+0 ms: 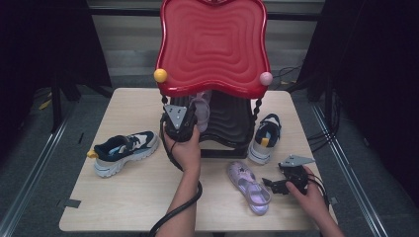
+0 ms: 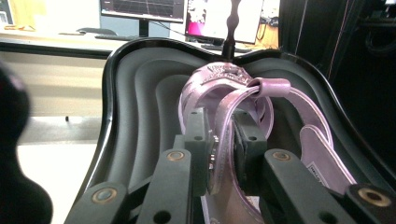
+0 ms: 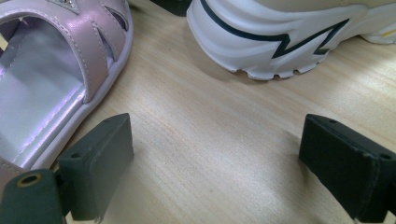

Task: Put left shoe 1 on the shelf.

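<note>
Left gripper [image 2: 223, 154] clenched on pink sandal [image 2: 224, 93] strap; right gripper [image 3: 215, 158] wide open, empty.

Your left gripper [image 2: 223, 140] has its two black jaws clamped on the side strap of a lilac sandal [image 2: 243, 100], the pads pressing it from both sides. The sandal sits over the black shelf [image 2: 140, 93], a ridged, curved tray with a glossy raised rim. Beyond the rim you see a desk with monitors [image 2: 187, 14].
</note>
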`<state>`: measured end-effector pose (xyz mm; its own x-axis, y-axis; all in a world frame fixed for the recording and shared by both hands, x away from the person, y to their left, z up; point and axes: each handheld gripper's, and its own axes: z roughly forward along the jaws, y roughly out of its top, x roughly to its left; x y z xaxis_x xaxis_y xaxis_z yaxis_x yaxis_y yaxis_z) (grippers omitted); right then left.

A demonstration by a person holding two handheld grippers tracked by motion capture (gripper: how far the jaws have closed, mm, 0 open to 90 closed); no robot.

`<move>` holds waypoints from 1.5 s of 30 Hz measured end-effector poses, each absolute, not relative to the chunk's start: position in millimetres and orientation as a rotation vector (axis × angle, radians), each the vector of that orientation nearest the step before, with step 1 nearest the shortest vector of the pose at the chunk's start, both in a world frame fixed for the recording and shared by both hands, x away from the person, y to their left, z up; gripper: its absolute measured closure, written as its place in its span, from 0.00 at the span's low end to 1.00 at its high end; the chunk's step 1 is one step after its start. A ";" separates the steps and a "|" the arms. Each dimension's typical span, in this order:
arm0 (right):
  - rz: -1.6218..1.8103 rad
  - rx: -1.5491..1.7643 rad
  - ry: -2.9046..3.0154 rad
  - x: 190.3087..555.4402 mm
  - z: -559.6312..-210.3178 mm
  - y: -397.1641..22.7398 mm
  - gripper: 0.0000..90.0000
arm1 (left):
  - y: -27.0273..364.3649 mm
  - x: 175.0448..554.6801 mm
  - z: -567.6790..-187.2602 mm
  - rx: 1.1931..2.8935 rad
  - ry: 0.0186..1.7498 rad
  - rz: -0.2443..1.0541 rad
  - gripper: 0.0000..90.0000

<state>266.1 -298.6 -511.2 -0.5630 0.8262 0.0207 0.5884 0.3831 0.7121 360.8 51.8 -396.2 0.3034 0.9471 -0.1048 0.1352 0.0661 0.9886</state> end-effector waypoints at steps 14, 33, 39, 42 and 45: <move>0.981 1.233 2.310 266.1 -511.2 -298.6 0.10 | 45.5 363.0 -405.7 1.340 1.121 0.855 0.86; 0.981 1.234 2.309 266.0 -511.2 -298.6 0.10 | 43.8 362.7 -409.6 1.361 1.118 0.824 0.84; 0.981 1.232 2.310 266.0 -511.1 -298.7 0.10 | 43.0 362.1 -404.0 1.307 1.102 0.823 0.87; 0.981 1.232 2.310 266.0 -511.2 -298.6 0.10 | 44.4 364.1 -401.3 1.300 1.107 0.845 0.87; 0.981 1.232 2.309 266.0 -511.2 -298.6 0.10 | 44.9 365.6 -402.3 1.272 1.092 0.849 0.87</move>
